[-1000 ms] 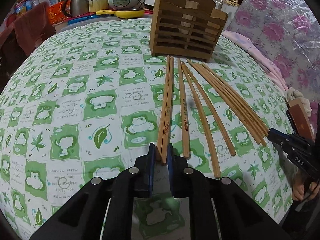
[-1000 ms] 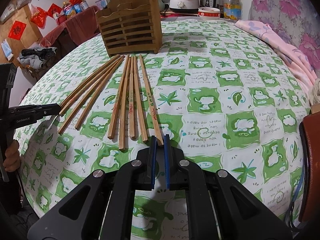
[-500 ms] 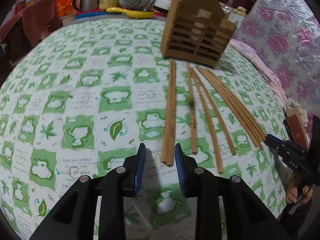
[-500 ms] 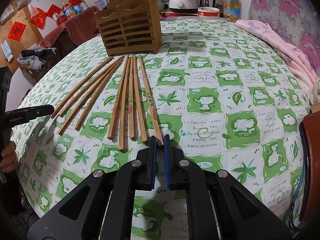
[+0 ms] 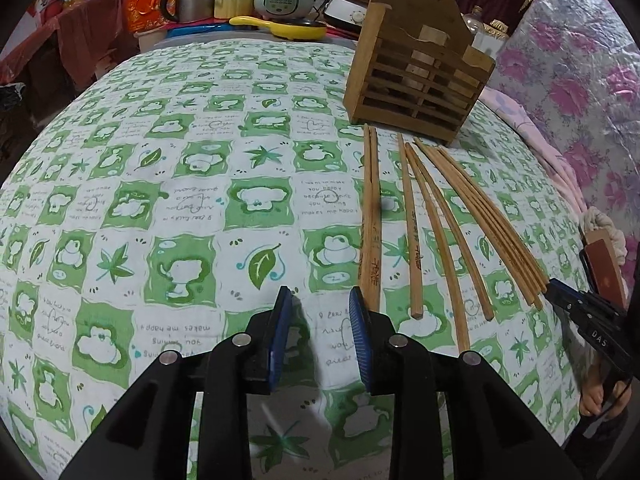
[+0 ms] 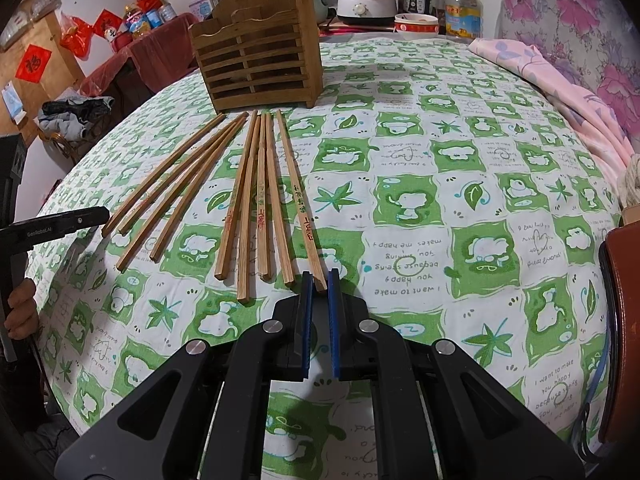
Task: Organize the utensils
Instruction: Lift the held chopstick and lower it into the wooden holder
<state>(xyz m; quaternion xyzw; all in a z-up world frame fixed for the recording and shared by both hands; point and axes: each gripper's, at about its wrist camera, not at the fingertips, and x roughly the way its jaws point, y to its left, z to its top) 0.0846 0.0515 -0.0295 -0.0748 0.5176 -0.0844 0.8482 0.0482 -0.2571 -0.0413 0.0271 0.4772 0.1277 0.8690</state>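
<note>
Your left gripper (image 5: 320, 300) stands part open over bare tablecloth (image 5: 160, 200) — nothing between its pads. Your right gripper (image 6: 319, 280) is nearly shut around one chopstick's (image 6: 298, 200) near end. Only the right view shows the other chopsticks (image 6: 248, 200) fanned below the wooden holder (image 6: 260, 60) near the table's far edge.

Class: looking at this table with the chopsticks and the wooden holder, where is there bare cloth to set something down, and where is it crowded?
Free: the tablecloth left of the chopsticks in the left view, and the broad stretch between them and the pink cloth in the right view. Crowded: the fan of chopsticks before the wooden holder.
</note>
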